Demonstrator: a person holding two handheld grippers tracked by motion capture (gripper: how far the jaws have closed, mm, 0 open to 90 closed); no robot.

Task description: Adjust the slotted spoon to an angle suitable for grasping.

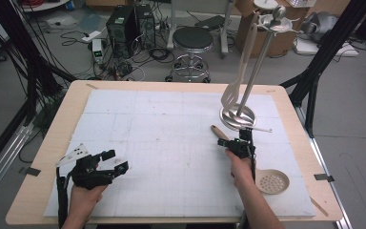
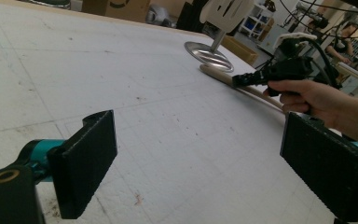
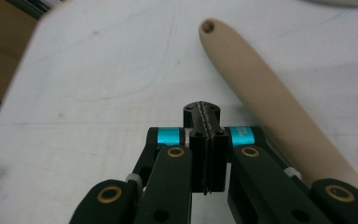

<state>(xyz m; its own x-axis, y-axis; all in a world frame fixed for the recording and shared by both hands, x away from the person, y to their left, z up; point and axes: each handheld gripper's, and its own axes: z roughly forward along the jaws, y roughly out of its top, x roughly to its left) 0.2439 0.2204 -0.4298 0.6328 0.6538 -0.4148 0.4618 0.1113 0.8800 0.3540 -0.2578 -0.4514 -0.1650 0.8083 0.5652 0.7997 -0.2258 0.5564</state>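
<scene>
On the white-covered bench, toward its right side, the right tongs are sitting clenched, jaws pressed flat together with nothing between them; the right gripper view is showing the two black jaws meeting along a thin seam. Just beside them a beige skimmer spoon is lying flat on the bench; its perforated bowl is resting near the person's right forearm, and its long handle is running past the right side of the closed jaws toward the stand, the hanging hole at its tip facing up; whether the jaws are touching the handle I cannot tell. Beyond the handle tip a metal utensil stand is standing upright on its round base, with a beige slotted spatula hanging from its top. Near the left front of the bench the left tongs are resting released, their two black pads standing wide apart over the bare white surface, well apart from the spoon; the left gripper view is looking across the bench at the right hand.
</scene>
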